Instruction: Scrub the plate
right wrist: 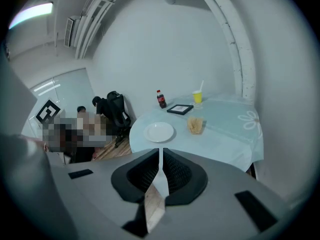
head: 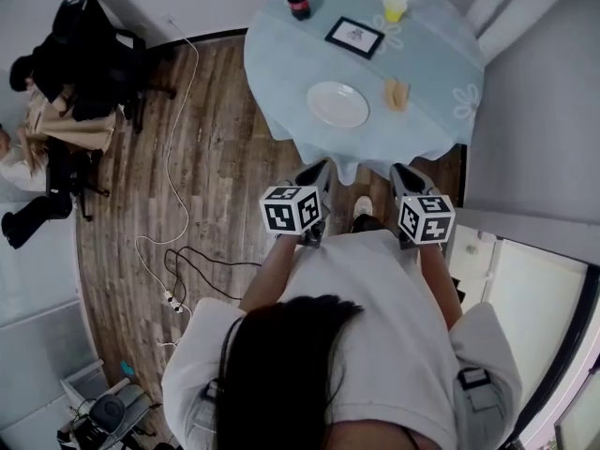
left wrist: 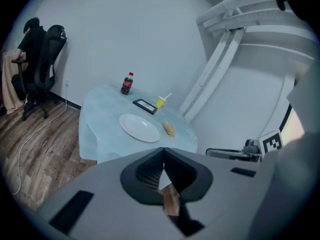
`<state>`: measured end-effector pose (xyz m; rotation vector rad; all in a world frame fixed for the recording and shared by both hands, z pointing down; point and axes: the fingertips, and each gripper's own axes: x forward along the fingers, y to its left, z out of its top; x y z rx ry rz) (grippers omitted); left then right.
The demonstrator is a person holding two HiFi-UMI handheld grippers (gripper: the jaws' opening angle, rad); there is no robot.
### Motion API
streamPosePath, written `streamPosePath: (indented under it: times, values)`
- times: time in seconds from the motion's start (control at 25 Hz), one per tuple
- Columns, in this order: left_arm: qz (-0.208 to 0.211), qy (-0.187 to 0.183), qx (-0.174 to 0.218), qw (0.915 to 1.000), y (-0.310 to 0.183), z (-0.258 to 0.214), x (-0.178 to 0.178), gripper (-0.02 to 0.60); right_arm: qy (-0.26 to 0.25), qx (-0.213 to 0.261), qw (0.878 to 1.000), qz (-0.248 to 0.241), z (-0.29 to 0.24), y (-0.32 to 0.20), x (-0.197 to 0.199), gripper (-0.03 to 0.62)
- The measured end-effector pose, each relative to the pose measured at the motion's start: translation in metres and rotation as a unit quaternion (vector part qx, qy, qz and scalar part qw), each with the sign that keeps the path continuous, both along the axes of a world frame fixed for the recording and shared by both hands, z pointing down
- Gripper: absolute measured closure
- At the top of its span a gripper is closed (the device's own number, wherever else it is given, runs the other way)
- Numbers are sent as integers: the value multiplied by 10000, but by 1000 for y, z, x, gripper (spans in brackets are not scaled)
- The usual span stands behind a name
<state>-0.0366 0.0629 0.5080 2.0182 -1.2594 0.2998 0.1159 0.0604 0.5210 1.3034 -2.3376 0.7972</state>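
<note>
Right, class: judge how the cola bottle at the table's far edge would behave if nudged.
The cola bottle stands upright, tall and narrow, so a high push would probably tip it. Its round body would then likely roll on the tablecloth.

white short-sleeved shirt [head: 375, 336], dark hair [head: 281, 364], small dark patch [head: 473, 379] on right sleeve.

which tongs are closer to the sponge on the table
Right. The right tongs sit just short of the table, in line with the sponge; the left tongs are further left, facing the plate.
</note>
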Motion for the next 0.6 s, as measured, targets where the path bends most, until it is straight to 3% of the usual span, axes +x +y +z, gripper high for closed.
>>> streamPosePath:
  times: [0.6]
  values:
    - [-800, 195, -206, 9964, -52, 6, 20, 572, -11, -88, 9983, -572, 12, -75, 27, 556]
